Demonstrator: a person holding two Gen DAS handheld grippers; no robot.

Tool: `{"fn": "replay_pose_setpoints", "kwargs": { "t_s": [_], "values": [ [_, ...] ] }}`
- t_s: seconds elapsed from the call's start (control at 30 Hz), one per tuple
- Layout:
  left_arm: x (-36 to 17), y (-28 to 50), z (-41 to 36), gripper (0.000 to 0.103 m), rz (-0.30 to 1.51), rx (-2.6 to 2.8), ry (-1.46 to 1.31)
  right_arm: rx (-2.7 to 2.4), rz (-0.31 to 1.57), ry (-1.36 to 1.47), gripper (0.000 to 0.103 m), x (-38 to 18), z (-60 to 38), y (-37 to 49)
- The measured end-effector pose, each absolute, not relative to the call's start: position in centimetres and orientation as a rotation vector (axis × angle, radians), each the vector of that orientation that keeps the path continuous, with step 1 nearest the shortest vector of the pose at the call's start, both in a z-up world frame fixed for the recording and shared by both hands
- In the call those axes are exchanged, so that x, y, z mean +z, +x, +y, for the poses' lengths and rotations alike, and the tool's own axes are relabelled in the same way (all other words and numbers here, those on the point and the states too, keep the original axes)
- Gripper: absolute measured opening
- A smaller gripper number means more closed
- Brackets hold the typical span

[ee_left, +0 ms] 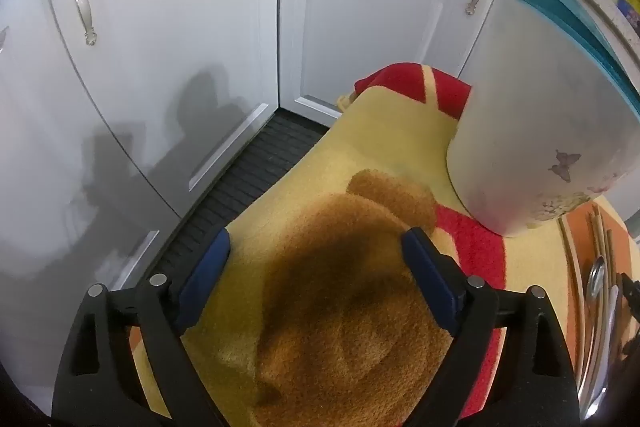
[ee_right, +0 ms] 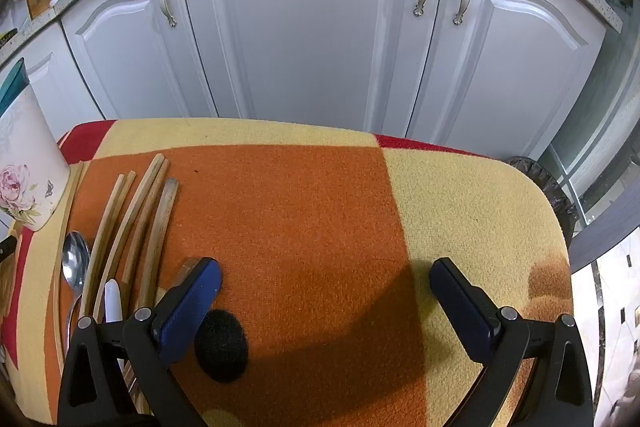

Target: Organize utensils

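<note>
Both claws spread wide over blanket, nothing held.

Left gripper (ee_left: 316,247) hangs above brown patch of blanket (ee_left: 400,147), empty; floral container (ee_left: 536,131) stands just right of it. Right gripper (ee_right: 326,277) hangs over orange panel, empty. Chopsticks (ee_right: 132,219), spoon (ee_right: 75,261) and a white-handled utensil (ee_right: 113,301) lie left of it, near container.

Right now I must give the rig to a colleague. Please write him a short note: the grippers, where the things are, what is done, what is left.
Left gripper: open, empty, above the blanket.
Right gripper: open, empty, above the orange patch.
Wooden chopsticks, metal spoon and a white-handled utensil lie loose, left of the right gripper.
Floral container stands just beyond them.
Done: nothing visible.
Left: probably move every utensil into the container.
</note>
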State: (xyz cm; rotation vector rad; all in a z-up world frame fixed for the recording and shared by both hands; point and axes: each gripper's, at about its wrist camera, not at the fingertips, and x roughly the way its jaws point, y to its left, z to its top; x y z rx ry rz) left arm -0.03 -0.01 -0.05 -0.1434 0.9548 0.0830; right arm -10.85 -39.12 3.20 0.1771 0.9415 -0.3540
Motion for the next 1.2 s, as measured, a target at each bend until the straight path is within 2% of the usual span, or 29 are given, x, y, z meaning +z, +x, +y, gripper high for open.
{"fn": "replay_pose_setpoints", "kwargs": {
  "t_s": [0.13, 0.27, 0.43, 0.9, 1.2],
  "values": [
    [-0.3, -0.2, 0.8, 0.098, 0.960, 0.071, -0.165, -0.328, 0.976, 0.163, 0.103, 3.4, -38.9, -11.6],
    [0.3, -1.6, 1.5, 0.098, 0.965, 0.066, -0.122, -0.314, 0.997, 0.138, 0.103, 3.9, -38.0, -12.6],
    [2.3, -3.8, -0.2, 0.094, 0.974, 0.051, -0.083, -0.282, 0.943, 0.153, 0.103, 7.0, -36.7, -14.1],
    [12.6, -8.5, -5.1, 0.094, 0.816, -0.159, -0.074, -0.224, 0.770, 0.206, 0.103, 15.8, -34.1, -16.8],
    [14.4, -9.9, -10.9, 0.094, 0.769, -0.205, -0.019, -0.209, 0.749, 0.213, 0.103, 18.0, -33.3, -18.3]
  ]
}}
